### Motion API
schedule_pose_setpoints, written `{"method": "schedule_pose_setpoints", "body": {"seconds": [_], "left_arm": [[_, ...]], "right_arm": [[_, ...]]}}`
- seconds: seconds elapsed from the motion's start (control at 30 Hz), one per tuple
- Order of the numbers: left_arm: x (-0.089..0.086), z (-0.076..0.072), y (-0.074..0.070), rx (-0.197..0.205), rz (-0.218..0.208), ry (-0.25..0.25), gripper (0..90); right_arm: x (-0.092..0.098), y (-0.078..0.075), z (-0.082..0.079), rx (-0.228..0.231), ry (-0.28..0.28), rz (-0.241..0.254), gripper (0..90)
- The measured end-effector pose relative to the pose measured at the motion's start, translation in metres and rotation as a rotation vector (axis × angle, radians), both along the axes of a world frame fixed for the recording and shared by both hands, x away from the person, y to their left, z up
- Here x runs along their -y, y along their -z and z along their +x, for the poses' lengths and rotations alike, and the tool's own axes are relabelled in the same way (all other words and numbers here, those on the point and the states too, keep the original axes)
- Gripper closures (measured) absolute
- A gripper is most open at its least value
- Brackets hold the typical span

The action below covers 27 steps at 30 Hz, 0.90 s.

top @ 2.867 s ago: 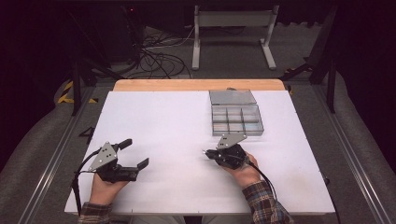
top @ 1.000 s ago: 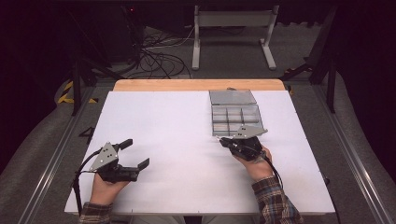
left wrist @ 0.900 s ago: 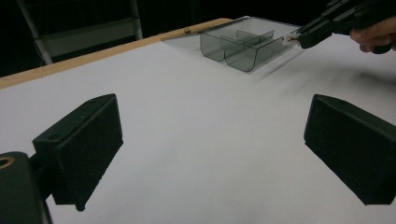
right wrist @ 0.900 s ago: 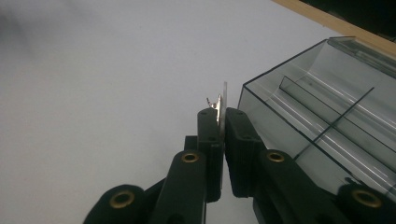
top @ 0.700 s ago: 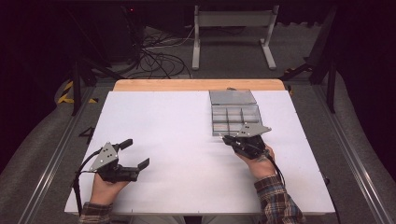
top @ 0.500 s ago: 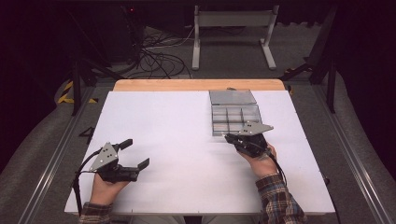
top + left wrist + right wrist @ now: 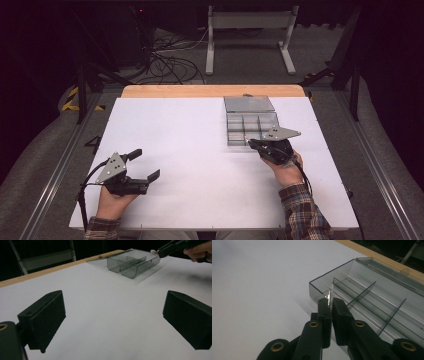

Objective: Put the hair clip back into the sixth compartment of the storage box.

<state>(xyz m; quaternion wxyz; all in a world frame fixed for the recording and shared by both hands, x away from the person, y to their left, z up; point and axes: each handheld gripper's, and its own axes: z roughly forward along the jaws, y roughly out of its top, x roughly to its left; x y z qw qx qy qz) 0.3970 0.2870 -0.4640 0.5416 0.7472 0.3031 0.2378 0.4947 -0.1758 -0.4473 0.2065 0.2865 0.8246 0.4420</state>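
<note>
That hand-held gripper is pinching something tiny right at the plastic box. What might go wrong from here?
The right hand-held gripper holds a small flat piece by its edge, so it may slip out. It sits at the corner of the light, clear compartment box, which a nudge could slide across the white table, since nothing holds it.

Open smoky compartment box (image 7: 251,123) — far right

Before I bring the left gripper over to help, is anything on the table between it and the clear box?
Nothing visible: bare white table lies between the left gripper and the compartment box. The right gripper is at its near wall.
</note>
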Motion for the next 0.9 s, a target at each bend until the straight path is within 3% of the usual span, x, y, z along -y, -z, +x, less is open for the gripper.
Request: {"method": "schedule_pose_setpoints", "body": {"seconds": [0.9], "left_arm": [[-0.001,0.000,0.000,-0.003,-0.004,-0.002,4.9]], "right_arm": [[0.030,-0.004,0.017,0.013,0.099,-0.013,85.5]]}}
